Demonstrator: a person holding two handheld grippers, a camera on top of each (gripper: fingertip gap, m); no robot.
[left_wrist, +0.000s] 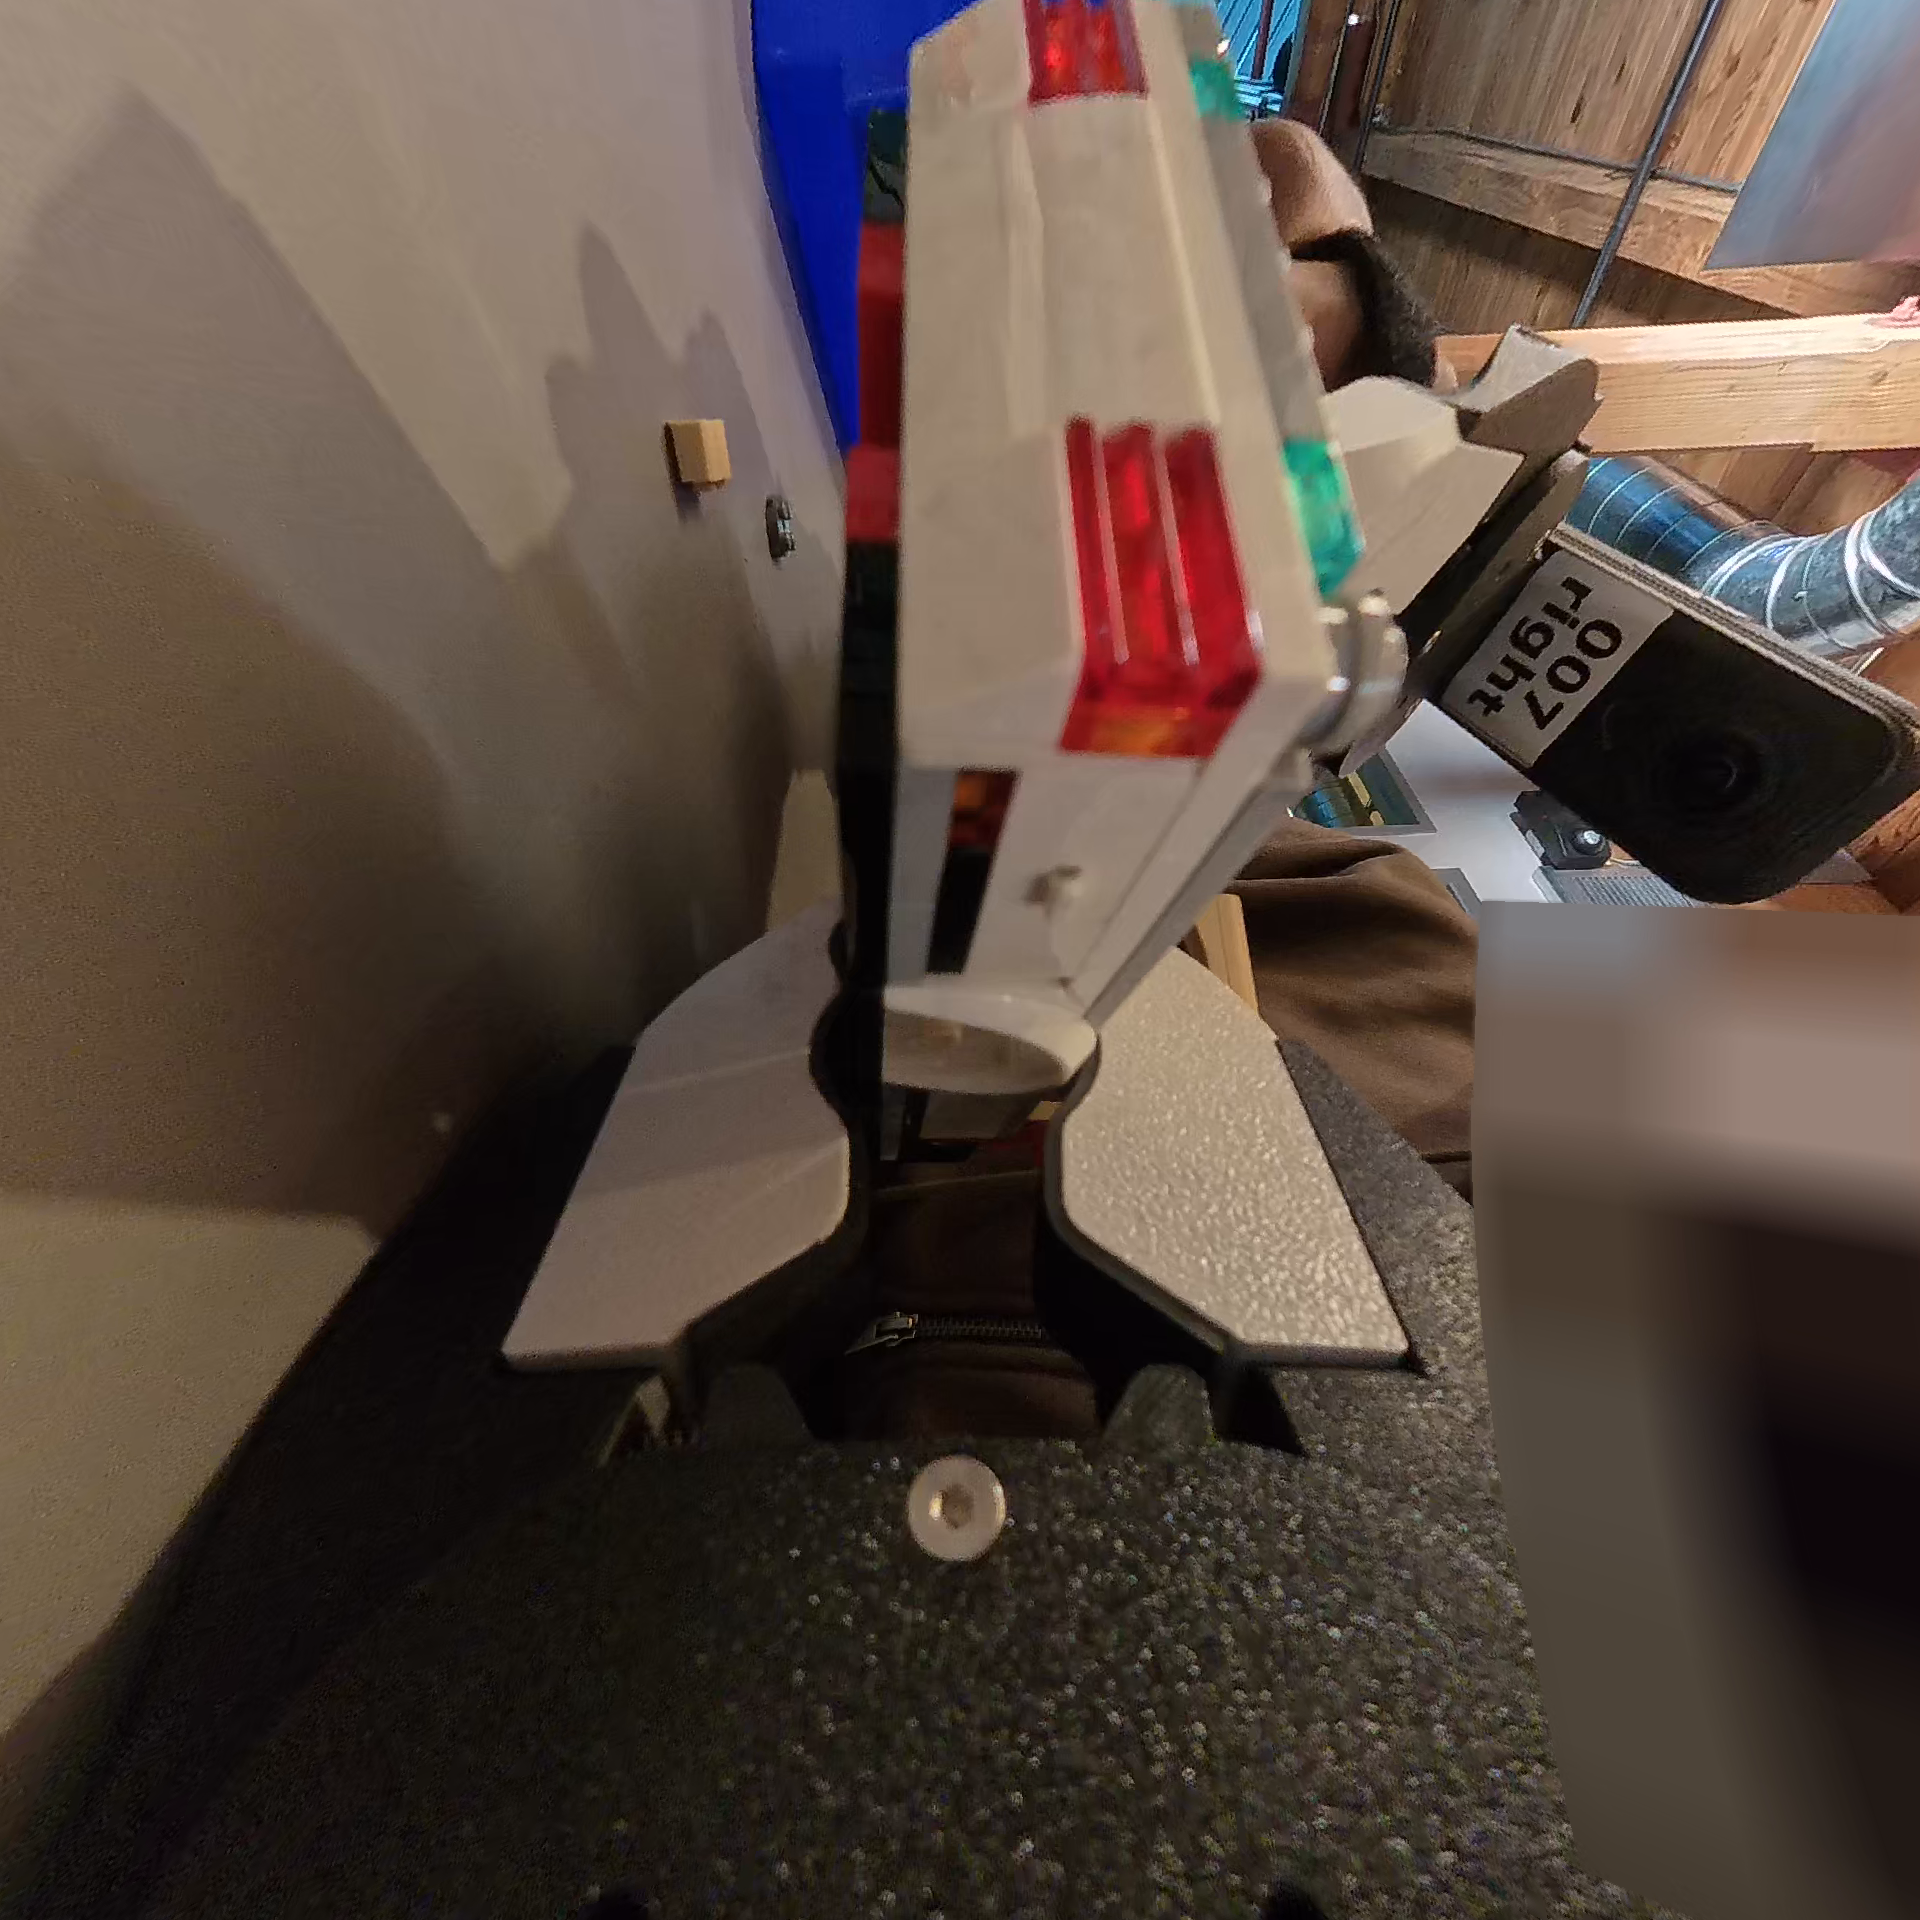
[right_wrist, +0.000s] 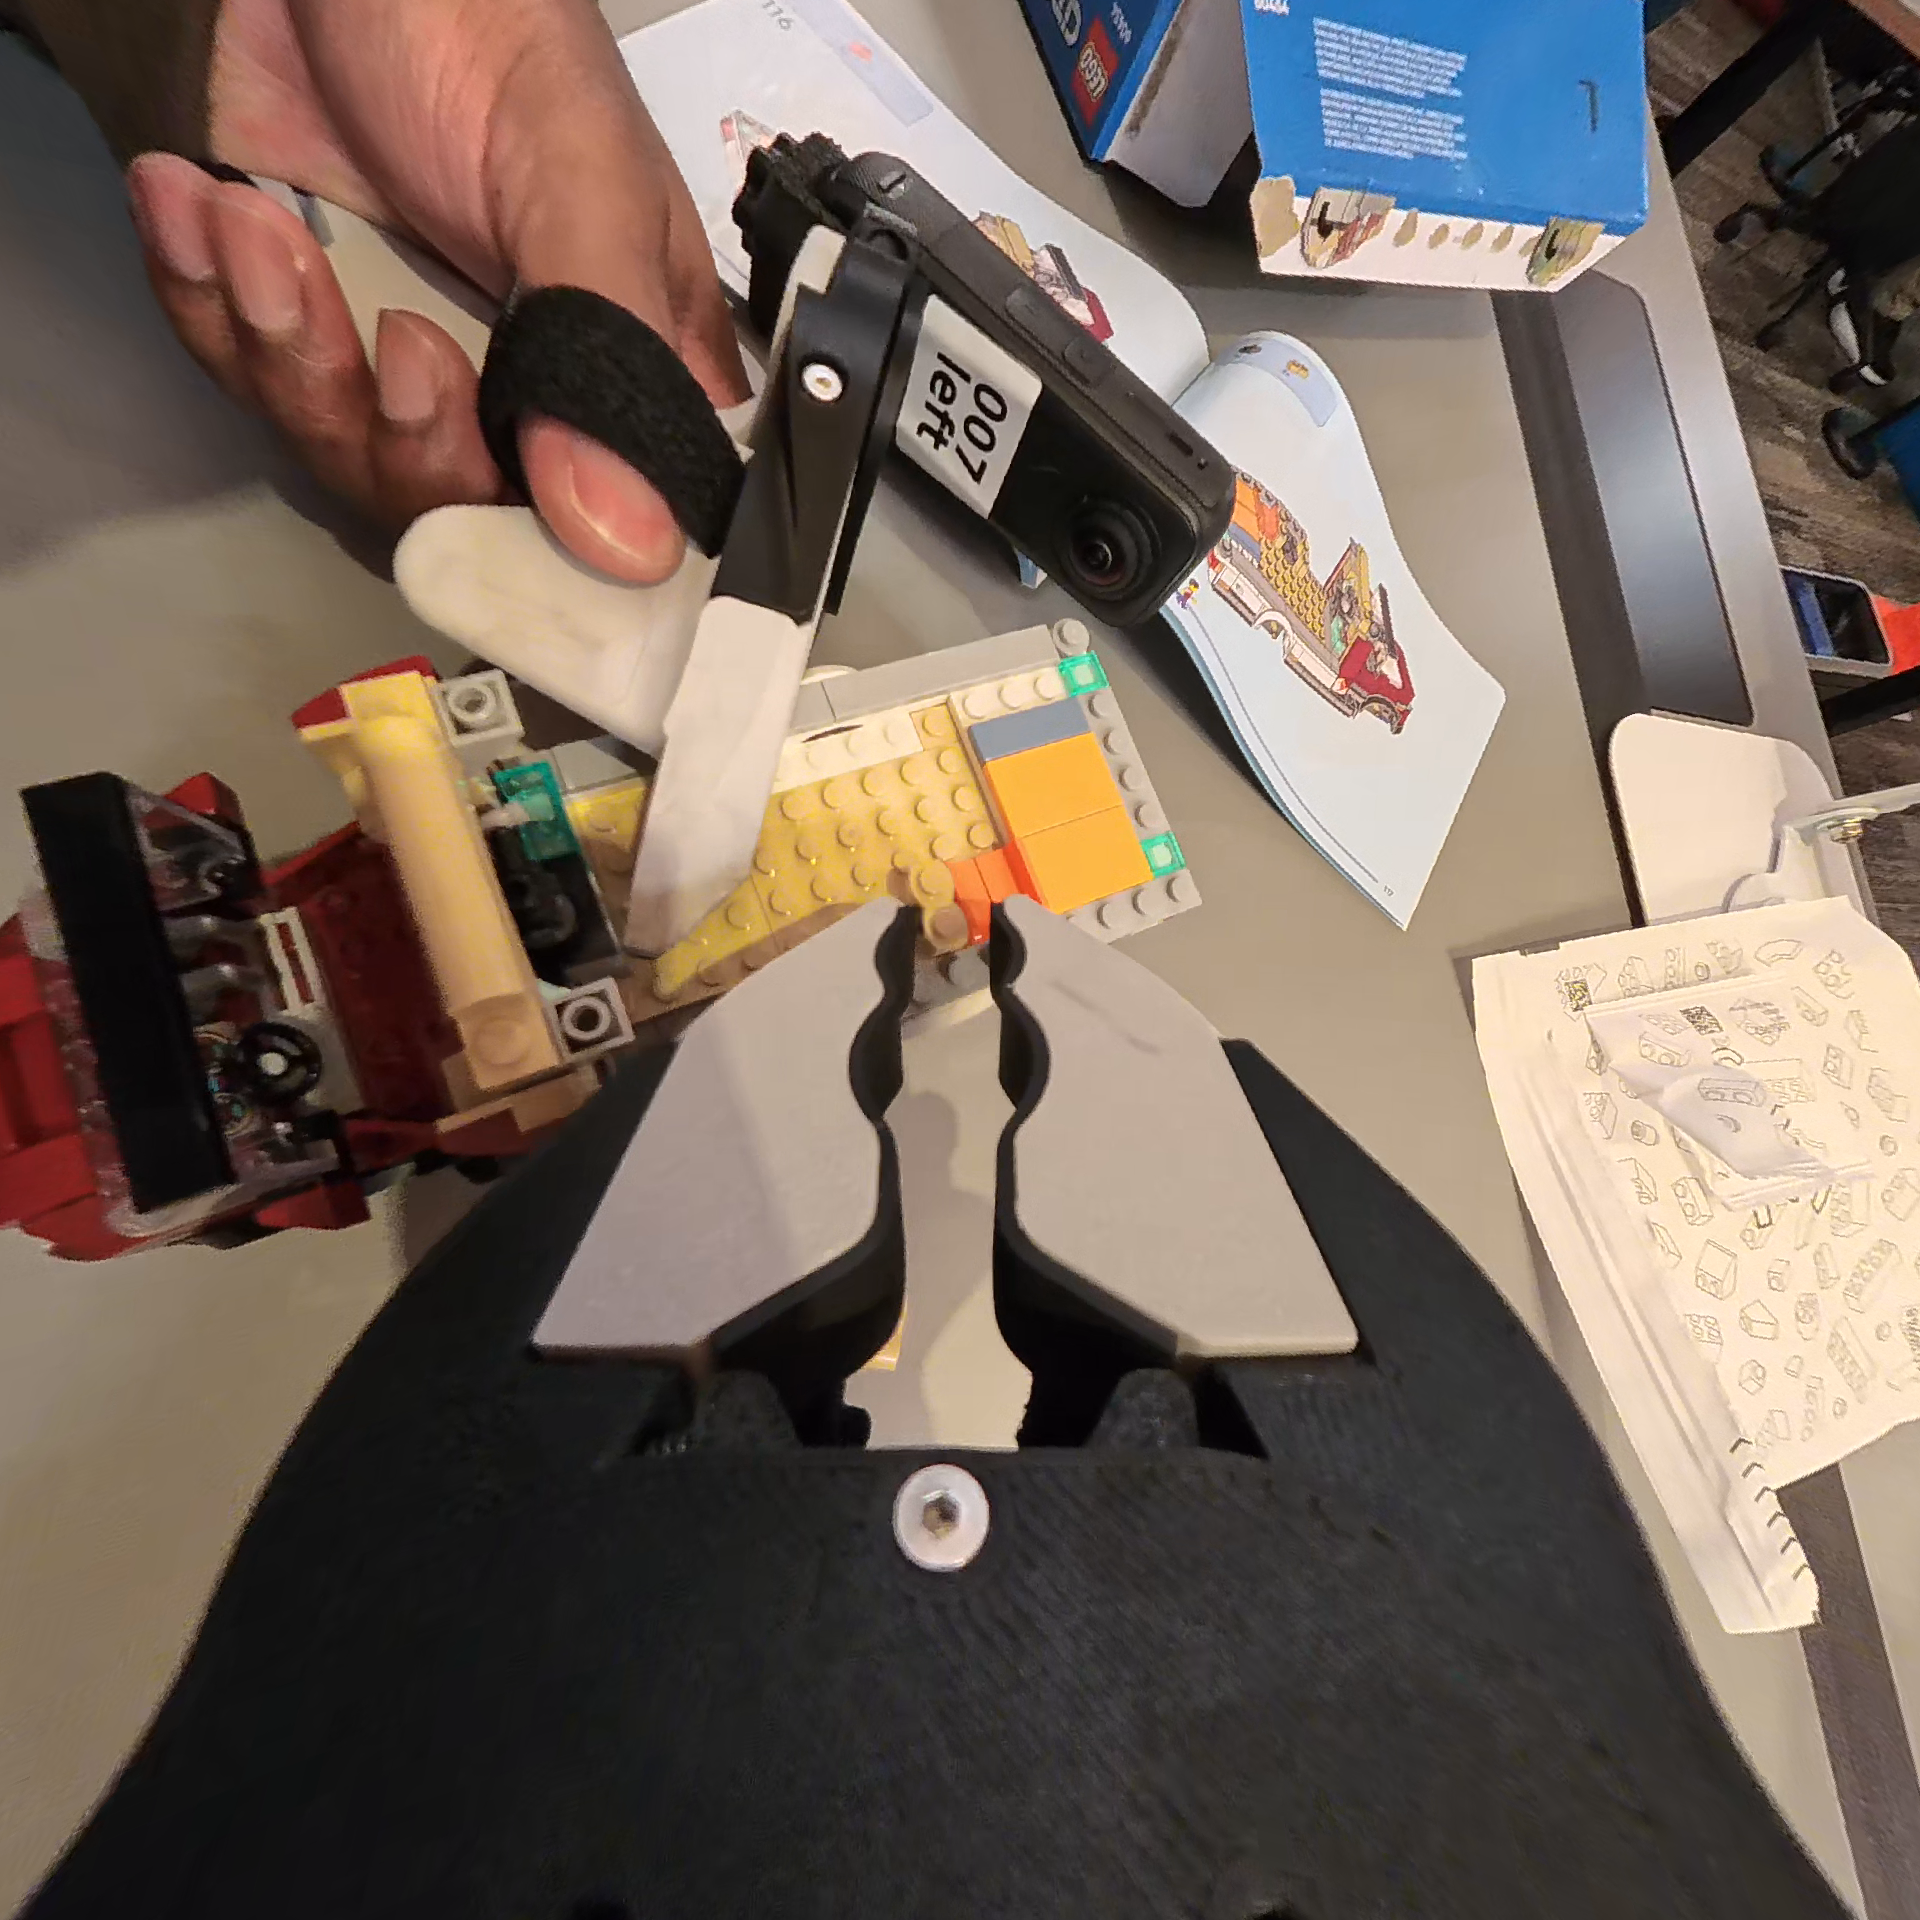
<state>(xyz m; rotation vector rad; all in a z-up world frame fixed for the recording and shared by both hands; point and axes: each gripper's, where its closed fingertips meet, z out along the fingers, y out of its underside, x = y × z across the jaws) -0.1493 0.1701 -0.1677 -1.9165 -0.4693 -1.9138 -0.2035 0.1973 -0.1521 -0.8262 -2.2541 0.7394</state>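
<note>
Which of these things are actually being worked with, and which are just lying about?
In use: brick model, held by left gripper; right gripper, its jaws at the model's orange piece.
Lying about: instruction booklet, blue boxes, printed paper bags.

The desk is a smooth grey top, evenly lit from above with soft shadows; past its far right edge lies dark mottled carpet, with the wheeled base of a chair standing on it; in the left wrist view a pale grey surface fills the left side, catching jagged shadows; behind it, on the right, run warm wooden boards and a light timber beam.
</note>
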